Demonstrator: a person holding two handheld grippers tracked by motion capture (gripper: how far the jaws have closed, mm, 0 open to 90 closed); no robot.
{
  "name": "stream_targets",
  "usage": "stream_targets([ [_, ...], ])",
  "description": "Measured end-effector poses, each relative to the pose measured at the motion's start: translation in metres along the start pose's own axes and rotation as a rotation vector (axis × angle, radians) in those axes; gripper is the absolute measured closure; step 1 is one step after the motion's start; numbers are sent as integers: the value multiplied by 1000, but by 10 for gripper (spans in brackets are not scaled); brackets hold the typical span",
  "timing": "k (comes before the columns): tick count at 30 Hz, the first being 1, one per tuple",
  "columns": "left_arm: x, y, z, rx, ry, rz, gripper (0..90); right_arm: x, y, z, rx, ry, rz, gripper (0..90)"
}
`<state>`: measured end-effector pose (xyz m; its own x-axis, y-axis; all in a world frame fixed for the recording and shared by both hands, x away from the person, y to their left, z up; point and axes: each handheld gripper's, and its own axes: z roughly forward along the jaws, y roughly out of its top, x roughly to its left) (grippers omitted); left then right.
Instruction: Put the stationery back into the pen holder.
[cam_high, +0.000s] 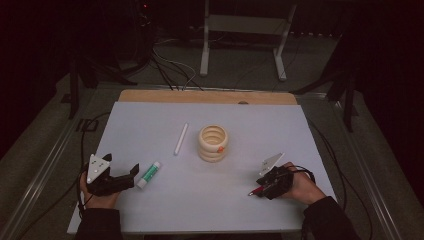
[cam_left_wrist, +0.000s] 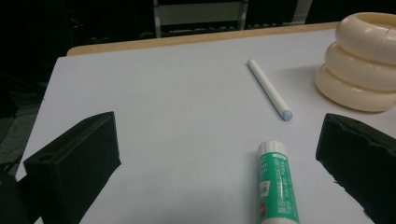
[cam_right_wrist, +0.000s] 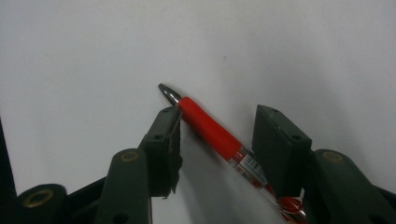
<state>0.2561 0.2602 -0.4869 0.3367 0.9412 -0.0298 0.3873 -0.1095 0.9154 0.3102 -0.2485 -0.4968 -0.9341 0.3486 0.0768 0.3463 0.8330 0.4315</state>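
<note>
Four loose things on the white tabletop (cam_high: 165, 200). One red pen with a silver tip (cam_right_wrist: 210, 130) lies near the front right corner, between the jaws of the right gripper (cam_right_wrist: 217, 140). Jaws approx half open: left jaw touches the pen's red grip, right jaw stands just off the barrel, so no squeeze yet. Pen's rear end is cut off at the bottom of the right gripper view; in the high view it's a small red sliver (cam_high: 256, 190), hard to make out.

One green-and-white glue stick (cam_left_wrist: 276, 184) lies near the front left, just ahead of the left gripper (cam_high: 131, 174). That gripper's jaws are wide apart, w/ nothing in them. Glue stick's lower end is cut off in the left gripper view.

One slim white stick w/ a pale blue tip (cam_left_wrist: 271, 89) lies mid-table. Beside it, one cream ribbed ring-stack holder (cam_high: 213, 143), an orange spot on its side; can't tell what that is.
</note>
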Motion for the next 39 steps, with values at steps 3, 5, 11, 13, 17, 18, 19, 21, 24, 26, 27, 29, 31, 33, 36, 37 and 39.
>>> stream_targets([
  [3, 0, 0, 0, 1, 0, 2, 0, -2, 2, 0, -5, 16, 25, 630],
  [5, 0, 0, 0, 0, 1, 1, 0, -2, 3, 0, -8, 34, 33, 690],
  [11, -1, 0, 0, 3, 0, 3, 0, -6, 4, -3, -38, 45, 85, 793],
  [13, -1, 0, 1, 3, 1, 3, 0, -8, 5, -5, -61, 14, 103, 842],
  [17, 0, 0, 0, 2, 0, 1, 0, -10, 5, -7, -49, 20, 96, 838],
  [18, 0, 0, 0, 3, 0, 0, 0, -10, 5, -7, -47, 22, 92, 811],
  [19, 0, 0, 0, 4, 1, 2, 0, -10, 4, -7, -42, 16, 90, 775],
  [21, 0, 0, 0, 3, 0, 2, 0, -10, 3, -7, -30, 4, 90, 725],
  [24, 0, 0, 1, 6, 0, 2, 0, -11, 0, -7, -19, 15, 84, 700],
  [26, -1, 0, 1, 8, 0, 2, 0, -9, -1, -4, 30, -23, 57, 681],
  [27, -1, 0, 1, 8, 0, 3, 0, -8, 0, -4, 33, -30, 43, 683],
  [29, -1, 0, 1, 8, -1, 4, 0, -5, 1, -4, 46, -40, 29, 704],
  [31, -1, 0, 1, 9, -1, 2, 0, -3, 2, -3, 61, -46, 10, 721],
  [33, -1, 0, 1, 8, -1, 3, 0, -2, 5, -3, 80, -40, -6, 759],
  [36, -1, 0, 1, 7, 0, 3, 0, -1, 7, -3, 100, -40, -13, 803],
  [37, -1, 0, 1, 8, 1, 2, 0, -1, 8, -3, 98, -37, 0, 806],
  [39, 0, 0, 1, 7, 0, 1, 0, -3, 6, -3, 86, -36, 9, 807],
])
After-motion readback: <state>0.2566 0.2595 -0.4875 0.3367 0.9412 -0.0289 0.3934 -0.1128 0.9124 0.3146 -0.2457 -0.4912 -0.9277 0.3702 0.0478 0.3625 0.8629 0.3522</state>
